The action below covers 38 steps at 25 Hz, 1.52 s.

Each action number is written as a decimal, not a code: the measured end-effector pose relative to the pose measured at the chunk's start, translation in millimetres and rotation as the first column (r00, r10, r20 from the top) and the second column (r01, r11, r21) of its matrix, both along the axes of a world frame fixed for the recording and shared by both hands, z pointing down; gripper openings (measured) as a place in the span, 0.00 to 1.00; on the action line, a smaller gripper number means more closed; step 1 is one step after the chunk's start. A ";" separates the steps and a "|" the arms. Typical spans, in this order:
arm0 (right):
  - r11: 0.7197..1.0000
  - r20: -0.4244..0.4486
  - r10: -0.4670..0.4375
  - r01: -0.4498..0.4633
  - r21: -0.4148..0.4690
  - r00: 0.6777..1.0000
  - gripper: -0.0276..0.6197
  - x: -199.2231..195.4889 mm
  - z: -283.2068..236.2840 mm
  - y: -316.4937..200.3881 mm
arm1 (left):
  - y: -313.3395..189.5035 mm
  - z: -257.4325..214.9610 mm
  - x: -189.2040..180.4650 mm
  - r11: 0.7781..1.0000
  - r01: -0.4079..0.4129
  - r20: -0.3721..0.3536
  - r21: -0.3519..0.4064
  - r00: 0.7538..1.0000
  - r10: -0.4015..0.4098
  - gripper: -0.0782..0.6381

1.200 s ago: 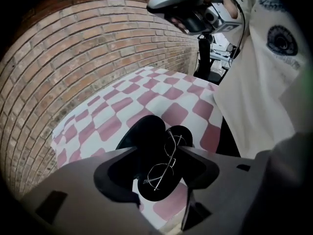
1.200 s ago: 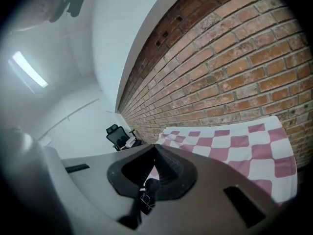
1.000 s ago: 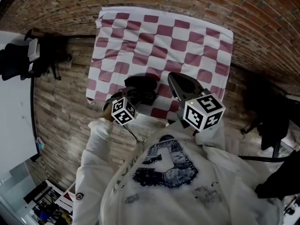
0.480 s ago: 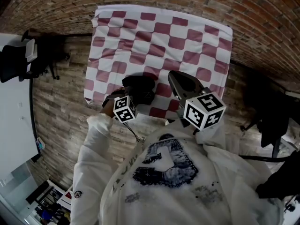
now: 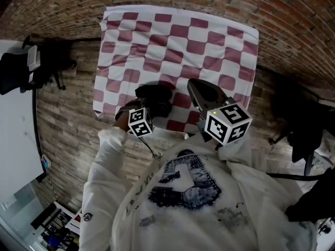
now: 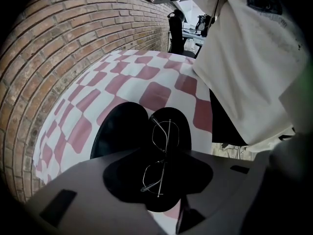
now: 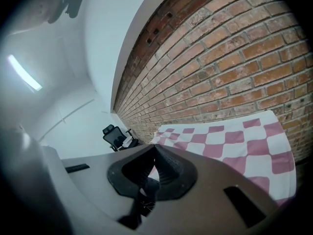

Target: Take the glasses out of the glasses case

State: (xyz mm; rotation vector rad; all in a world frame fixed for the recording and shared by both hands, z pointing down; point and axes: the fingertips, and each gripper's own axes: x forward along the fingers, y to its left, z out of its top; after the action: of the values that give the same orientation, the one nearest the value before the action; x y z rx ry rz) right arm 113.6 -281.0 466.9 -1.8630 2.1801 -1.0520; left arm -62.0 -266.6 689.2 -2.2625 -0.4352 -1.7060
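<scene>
While its jaws are closing, the L claw (image 6: 162,151) points steeply down over the open black glasses case (image 5: 155,97), w/ the thin wire-frame glasses (image 6: 159,158) between the two dark pads. The pads don't clearly press on the frame, so it reads as not yet gripping. The glasses lie folded inside the case, one lens between the pads, the other lens just beyond them toward the far side. The case sits on the red-and-white checked cloth (image 5: 209,41) that covers the bench, at the near edge and a bit left of centre. Its two halves lie spread flat side by side. The R claw (image 7: 155,147) is clenched, tips together w/ nothing between them. It hangs just right of the case, over the near part of the cloth, apart from the case and aimed toward the far brick wall (image 7: 220,62). The person's white sweatshirt (image 5: 183,203) fills the near part of the head view. An office chair (image 7: 116,136) stands off the bench's left side.
</scene>
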 end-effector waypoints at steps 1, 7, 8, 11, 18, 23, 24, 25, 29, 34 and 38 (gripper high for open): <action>1.000 0.001 0.000 0.000 -0.001 1.000 0.06 -0.2 0.5 -0.2 | 0.2 0.8 0.2 1.000 -0.001 0.000 0.000 1.000 0.001 0.30; 1.000 0.002 0.001 -0.001 -0.003 1.000 0.06 -1.5 0.9 -1.1 | 5.3 5.5 -2.0 1.000 -0.015 0.008 -0.001 1.000 0.015 0.26; 1.000 0.002 0.002 -0.002 -0.004 1.000 0.06 -1.6 0.4 -1.1 | 6.1 5.7 -2.2 1.000 -0.016 0.009 -0.003 1.000 0.016 0.25; 1.000 0.003 0.001 -0.001 -0.005 1.000 0.06 -3.0 0.4 -0.9 | 8.4 6.8 -2.9 1.000 -0.016 0.010 -0.011 1.000 0.016 0.23; 1.000 0.005 0.004 -0.004 -0.005 1.000 0.06 -4.8 2.1 -0.5 | 11.5 8.8 -4.0 0.999 0.005 -0.002 -0.032 1.000 -0.005 0.18; 1.000 0.006 0.002 -0.002 -0.011 1.000 0.06 -7.9 1.7 -1.4 | 11.0 6.1 -3.0 0.999 0.017 -0.021 -0.039 1.000 -0.018 0.17; 1.000 0.005 0.002 -0.002 -0.012 1.000 0.06 -8.5 1.6 -1.5 | 10.7 5.7 -2.8 0.999 0.015 -0.025 -0.036 1.000 -0.016 0.16; 1.000 0.004 0.001 -0.001 -0.012 1.000 0.06 -9.2 1.8 -1.4 | 10.5 5.4 -2.8 0.999 0.014 -0.028 -0.033 0.999 -0.015 0.16; 1.000 0.001 -0.004 0.004 -0.016 1.000 0.06 -12.8 3.9 0.8 | 9.7 4.7 -2.8 0.999 0.017 -0.045 -0.027 0.999 -0.018 0.15; 1.000 0.004 -0.004 0.004 -0.018 1.000 0.06 -16.4 2.7 1.6 | 8.5 1.4 -3.4 0.999 0.025 -0.060 -0.021 0.998 -0.026 0.15; 1.000 0.004 -0.006 0.006 -0.020 1.000 0.06 -20.3 -0.4 3.1 | 5.3 -6.1 -4.1 0.999 0.035 -0.080 -0.010 0.996 -0.035 0.14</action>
State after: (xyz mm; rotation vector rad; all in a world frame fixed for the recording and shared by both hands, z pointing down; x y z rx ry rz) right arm 93.3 -277.9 466.5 -1.8618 2.1831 -1.0810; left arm -66.1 -261.3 683.1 -2.3483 -0.3885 -1.6264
